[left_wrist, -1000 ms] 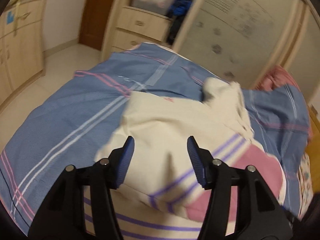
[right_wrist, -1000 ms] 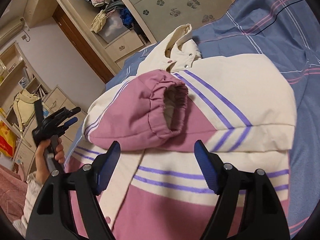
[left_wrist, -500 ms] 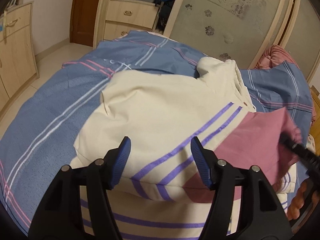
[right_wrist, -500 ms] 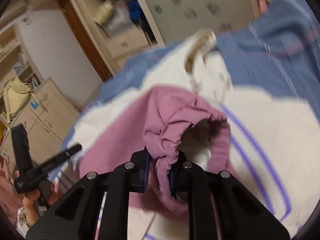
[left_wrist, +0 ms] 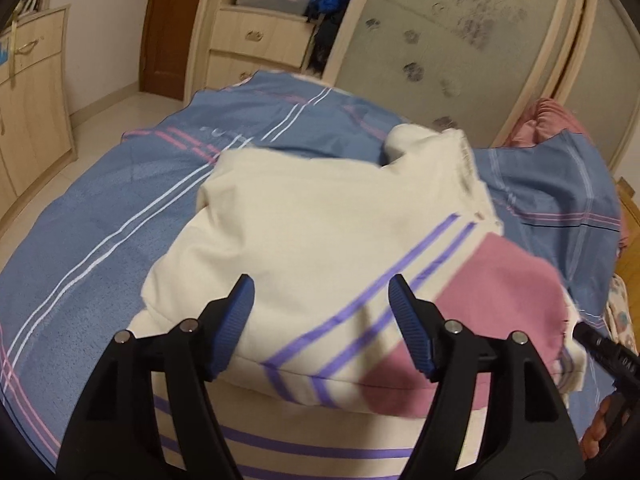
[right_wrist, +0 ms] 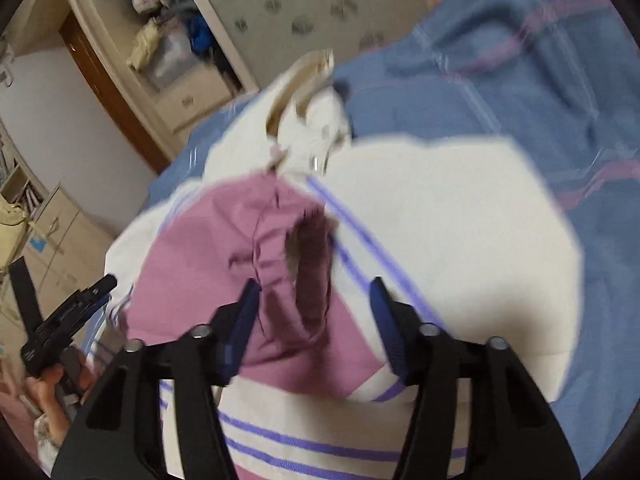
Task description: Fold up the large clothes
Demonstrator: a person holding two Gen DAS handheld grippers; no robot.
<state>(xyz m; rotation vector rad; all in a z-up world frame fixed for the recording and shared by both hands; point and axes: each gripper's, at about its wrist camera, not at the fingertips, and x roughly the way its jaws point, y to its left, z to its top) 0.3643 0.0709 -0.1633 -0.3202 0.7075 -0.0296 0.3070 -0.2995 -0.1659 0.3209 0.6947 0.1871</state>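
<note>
I see the jacket lying on the bed, its collar at the far end toward the wardrobe. One sleeve is folded across the body, cuff on top. My left gripper hovers over the near edge; my right gripper is spread above the cuff. A cabinet stands left of the bed.

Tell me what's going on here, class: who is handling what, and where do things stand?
A person with a handheld gripper in each hand is folding a cream, pink and purple-striped jacket on a bed with a blue plaid cover. The pink sleeve is folded across the body, its cuff facing the right gripper. That gripper is open just in front of the cuff, holding nothing. The left gripper is also open, above the folded jacket. The picture is blurred, so contact is unclear.
</note>
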